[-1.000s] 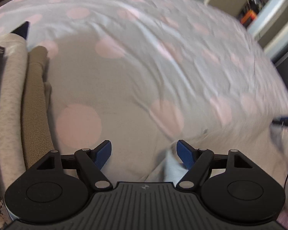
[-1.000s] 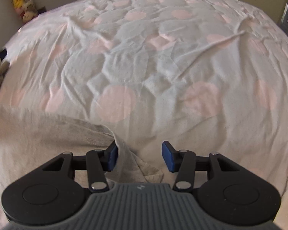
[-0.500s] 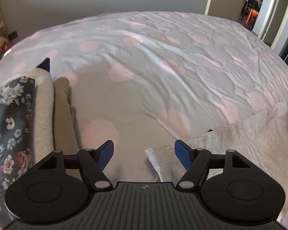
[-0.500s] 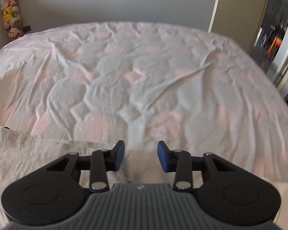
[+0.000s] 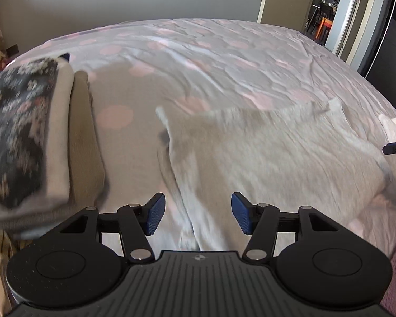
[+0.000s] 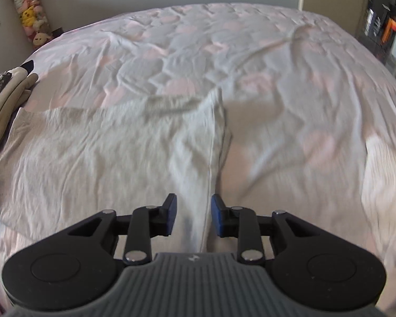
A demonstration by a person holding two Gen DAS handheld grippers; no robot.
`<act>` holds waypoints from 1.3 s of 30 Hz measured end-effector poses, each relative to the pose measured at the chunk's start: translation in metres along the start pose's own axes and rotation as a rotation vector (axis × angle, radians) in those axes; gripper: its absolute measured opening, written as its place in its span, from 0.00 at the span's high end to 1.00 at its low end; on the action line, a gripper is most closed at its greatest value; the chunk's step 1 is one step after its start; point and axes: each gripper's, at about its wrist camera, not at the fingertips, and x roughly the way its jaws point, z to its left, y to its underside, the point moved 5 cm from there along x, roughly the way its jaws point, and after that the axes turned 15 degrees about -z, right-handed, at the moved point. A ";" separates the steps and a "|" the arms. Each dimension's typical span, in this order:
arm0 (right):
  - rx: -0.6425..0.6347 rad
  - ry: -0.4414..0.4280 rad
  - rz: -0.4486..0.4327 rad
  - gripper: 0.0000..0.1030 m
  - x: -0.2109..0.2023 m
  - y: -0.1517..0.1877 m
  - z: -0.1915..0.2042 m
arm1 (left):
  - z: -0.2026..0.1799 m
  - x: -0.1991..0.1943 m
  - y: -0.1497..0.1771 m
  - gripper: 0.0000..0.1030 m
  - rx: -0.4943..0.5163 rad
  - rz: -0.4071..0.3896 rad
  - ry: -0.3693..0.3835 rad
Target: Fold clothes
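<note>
At the far left of the bed, with its pink-dotted cover, sits a stack of folded clothes topped by a dark floral piece. Just right of it the pale grey garment lies spread flat. The left hand-held gripper hangs over the garment's left edge, jaws wide but closing, pads clear of the cloth. The right hand-held gripper stands partly open astride the garment's right edge seam, not pinching it.
</note>
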 end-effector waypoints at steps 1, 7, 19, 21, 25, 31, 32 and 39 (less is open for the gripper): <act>0.041 0.004 0.005 0.64 -0.005 0.007 -0.004 | -0.002 -0.006 0.008 0.47 -0.010 -0.001 -0.004; 0.191 0.023 0.036 0.64 -0.016 0.050 -0.012 | -0.021 -0.018 0.049 0.47 0.019 0.047 0.007; 0.392 0.043 -0.009 0.64 -0.016 0.054 -0.035 | -0.024 -0.005 0.069 0.68 0.059 0.088 0.037; 0.397 0.028 0.006 0.66 -0.010 0.055 -0.033 | -0.024 -0.004 0.070 0.71 0.065 0.095 0.030; 0.325 0.060 0.064 0.69 -0.002 0.059 -0.023 | -0.027 -0.003 0.072 0.80 0.096 0.103 0.009; 0.228 0.076 0.164 0.80 0.003 0.065 -0.013 | -0.030 -0.003 0.076 0.95 0.156 0.103 -0.043; 0.213 0.084 0.167 0.81 0.002 0.065 -0.011 | -0.029 -0.005 0.075 0.95 0.151 0.096 -0.048; 0.025 0.133 0.223 0.96 -0.010 0.057 0.000 | -0.038 -0.010 0.069 0.98 0.243 0.064 -0.086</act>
